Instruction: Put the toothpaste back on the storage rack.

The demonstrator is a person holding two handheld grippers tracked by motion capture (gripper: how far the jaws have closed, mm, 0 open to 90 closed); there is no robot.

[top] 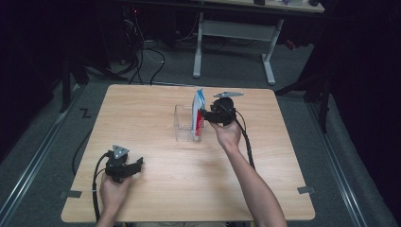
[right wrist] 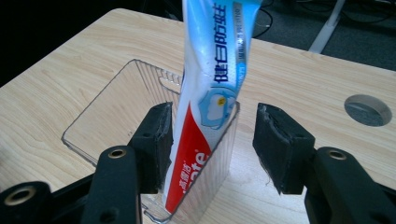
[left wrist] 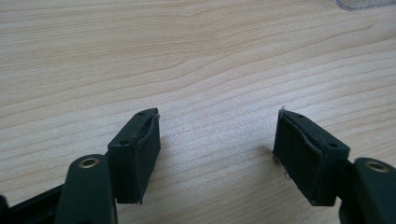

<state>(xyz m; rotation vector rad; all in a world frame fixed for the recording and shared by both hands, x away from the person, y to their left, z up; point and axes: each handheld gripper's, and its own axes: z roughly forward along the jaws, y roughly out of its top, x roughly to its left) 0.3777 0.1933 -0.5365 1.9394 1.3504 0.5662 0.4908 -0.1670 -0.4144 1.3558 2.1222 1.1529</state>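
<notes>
Right gripper, jaws parted: the toothpaste tube stands upright between them, against the near wall of the clear bin, touching one pad while the other stands apart. The bin sits mid-table. Left gripper, jaws open over bare wood near the table's front left corner, well apart from the bin. A round hole in the tabletop lies beyond the right jaw.

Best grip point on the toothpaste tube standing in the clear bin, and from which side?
Grip the toothpaste tube on its flat upper body, above the rim of the clear bin, coming level from the right gripper's side. It stands nearly upright against the bin's near wall, broad faces exposed.
</notes>
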